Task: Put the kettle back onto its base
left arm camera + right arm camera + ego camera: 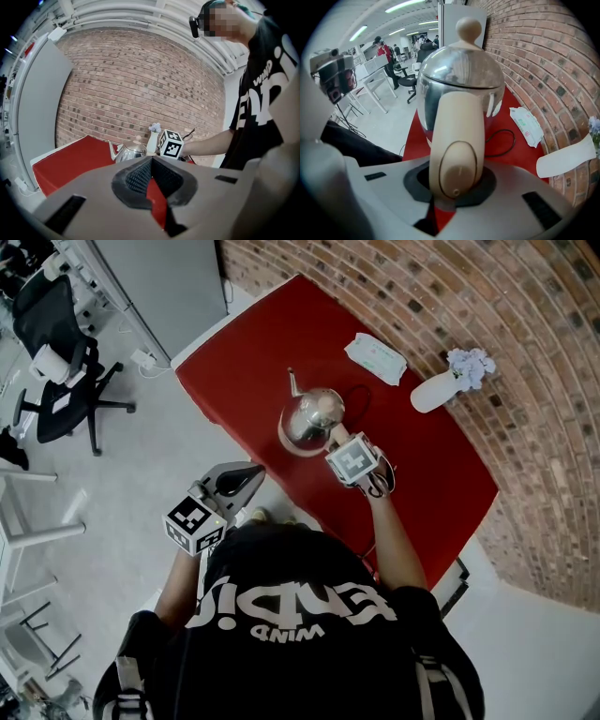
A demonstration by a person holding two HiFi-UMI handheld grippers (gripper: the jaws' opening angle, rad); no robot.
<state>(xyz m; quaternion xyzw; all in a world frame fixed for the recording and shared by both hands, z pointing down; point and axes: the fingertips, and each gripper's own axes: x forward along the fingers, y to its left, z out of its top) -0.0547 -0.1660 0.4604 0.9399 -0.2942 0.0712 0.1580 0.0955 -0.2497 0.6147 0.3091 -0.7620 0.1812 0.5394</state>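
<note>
We find the right tongs [454,185] clenched on the handle [457,136] of the kettle [309,418], which stands upright in the middle of the bench [234,362]. We cannot tell whether it is seated on its base. Release remains. The left tongs [149,163] are clenched and empty, on the near side.
</note>
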